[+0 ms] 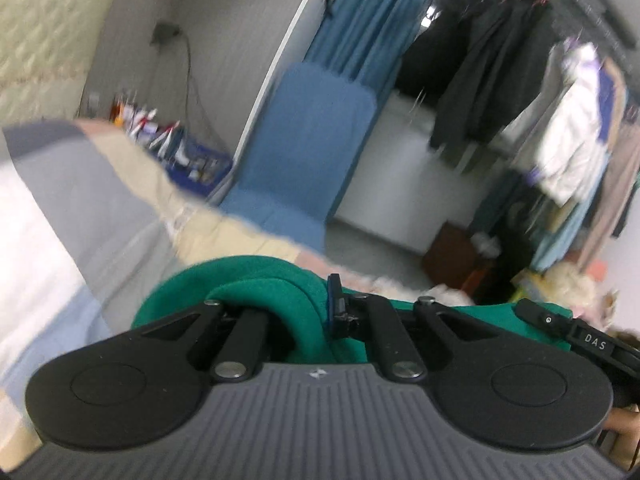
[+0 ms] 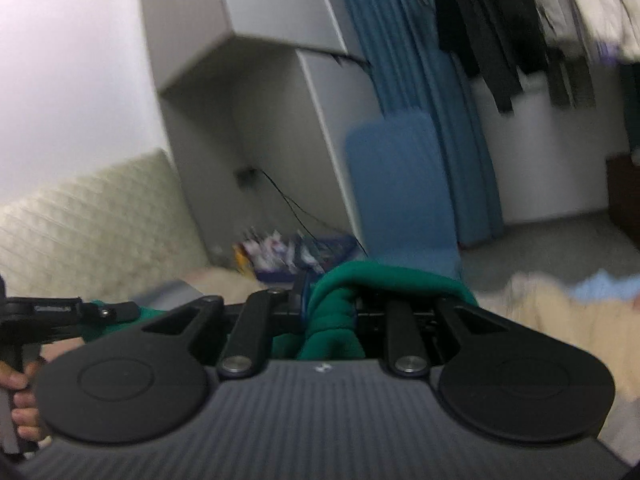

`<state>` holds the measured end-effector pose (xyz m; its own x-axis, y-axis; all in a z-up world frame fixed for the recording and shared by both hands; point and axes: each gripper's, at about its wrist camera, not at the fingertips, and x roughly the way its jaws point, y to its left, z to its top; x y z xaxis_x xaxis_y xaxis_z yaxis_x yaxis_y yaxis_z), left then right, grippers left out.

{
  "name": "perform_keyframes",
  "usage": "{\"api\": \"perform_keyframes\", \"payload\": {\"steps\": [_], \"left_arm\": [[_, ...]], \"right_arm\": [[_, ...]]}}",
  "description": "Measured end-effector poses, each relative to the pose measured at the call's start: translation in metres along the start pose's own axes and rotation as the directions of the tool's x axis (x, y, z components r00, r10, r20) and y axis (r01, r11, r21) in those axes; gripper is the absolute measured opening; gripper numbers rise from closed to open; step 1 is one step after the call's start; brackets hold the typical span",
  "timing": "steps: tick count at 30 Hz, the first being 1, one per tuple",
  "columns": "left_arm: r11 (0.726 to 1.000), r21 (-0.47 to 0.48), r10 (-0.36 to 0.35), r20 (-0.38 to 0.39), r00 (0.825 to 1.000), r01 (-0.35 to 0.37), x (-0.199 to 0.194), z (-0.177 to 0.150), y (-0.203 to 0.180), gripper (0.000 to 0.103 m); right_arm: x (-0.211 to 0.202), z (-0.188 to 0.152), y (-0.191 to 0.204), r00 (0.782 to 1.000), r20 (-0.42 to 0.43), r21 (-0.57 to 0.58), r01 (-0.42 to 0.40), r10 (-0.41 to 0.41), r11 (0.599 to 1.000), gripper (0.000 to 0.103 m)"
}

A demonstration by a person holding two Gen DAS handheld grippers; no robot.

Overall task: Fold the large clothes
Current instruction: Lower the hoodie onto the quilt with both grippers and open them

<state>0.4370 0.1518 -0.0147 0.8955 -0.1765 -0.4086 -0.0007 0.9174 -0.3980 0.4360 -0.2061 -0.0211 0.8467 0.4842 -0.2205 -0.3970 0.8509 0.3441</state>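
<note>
You get dim, flat indoor light in both wrist views, with no hard shadows or glare. Motion blur smears the hanging clothes (image 1: 496,80), blue curtain (image 2: 404,80) and bedding (image 1: 60,208). Fisheye curvature bends the wall edges; only the near gripper bodies stay sharp.

Each gripper (image 1: 320,312) is black, with round discs, silver screws and a ribbed grey body.

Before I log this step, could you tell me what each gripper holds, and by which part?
Both hold the green garment: the left gripper and the right gripper each pinch a bunched fold; which part cannot be told.
</note>
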Motion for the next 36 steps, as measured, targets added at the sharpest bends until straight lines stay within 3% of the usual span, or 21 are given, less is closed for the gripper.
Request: {"api": "perform_keyframes", "payload": {"steps": [6, 13, 14, 16, 17, 18, 19, 20, 22, 29, 36], "left_arm": [[0.997, 0.025, 0.07, -0.093, 0.993, -0.068, 0.091, -0.047, 0.038, 0.009], [0.993, 0.032, 0.119, -0.143, 0.983, -0.115, 0.121, -0.053, 0.044, 0.012], [0.991, 0.04, 0.129, -0.145, 0.981, -0.124, 0.119, -0.051, 0.042, 0.018], [0.99, 0.044, 0.142, -0.159, 0.977, -0.136, 0.105, -0.046, 0.033, 0.036], [0.99, 0.04, 0.141, -0.166, 0.976, -0.136, 0.094, -0.044, 0.027, 0.052], [0.99, 0.035, 0.142, -0.174, 0.974, -0.138, 0.086, -0.042, 0.023, 0.057], [0.99, 0.036, 0.142, -0.184, 0.973, -0.138, 0.082, -0.042, 0.021, 0.062], [0.99, 0.039, 0.141, -0.194, 0.971, -0.136, 0.064, -0.04, 0.012, 0.062], [0.99, 0.037, 0.142, -0.197, 0.97, -0.138, 0.045, -0.041, 0.006, 0.062], [0.984, 0.09, 0.167, -0.138, 0.976, -0.155, -0.063, -0.046, -0.024, 0.062], [0.989, 0.066, 0.141, -0.133, 0.981, -0.133, -0.184, -0.065, -0.056, 0.062]], "right_arm": [[0.072, -0.068, -0.028, 0.993, -0.089, -0.019, 0.082, -0.083, 0.996, 0.023], [0.101, -0.114, -0.036, 0.968, -0.198, -0.051, 0.149, -0.156, 0.988, 0.025], [0.101, -0.115, -0.035, 0.968, -0.198, -0.047, 0.15, -0.157, 0.988, 0.025], [0.102, -0.111, -0.035, 0.968, -0.196, -0.039, 0.151, -0.156, 0.988, 0.028], [0.099, -0.109, -0.033, 0.968, -0.198, -0.031, 0.15, -0.153, 0.988, 0.038], [0.095, -0.106, -0.031, 0.968, -0.202, -0.021, 0.145, -0.146, 0.989, 0.045], [0.09, -0.103, -0.029, 0.97, -0.201, -0.014, 0.134, -0.134, 0.991, 0.057], [0.083, -0.101, -0.026, 0.973, -0.195, -0.009, 0.12, -0.12, 0.993, 0.065], [0.064, -0.097, -0.02, 0.976, -0.19, -0.007, 0.108, -0.108, 0.994, 0.069], [-0.025, -0.08, 0.008, 0.986, -0.136, -0.009, 0.093, -0.093, 0.996, 0.069], [-0.131, -0.068, 0.045, 0.99, -0.085, -0.001, 0.117, -0.117, 0.993, 0.069]]}}
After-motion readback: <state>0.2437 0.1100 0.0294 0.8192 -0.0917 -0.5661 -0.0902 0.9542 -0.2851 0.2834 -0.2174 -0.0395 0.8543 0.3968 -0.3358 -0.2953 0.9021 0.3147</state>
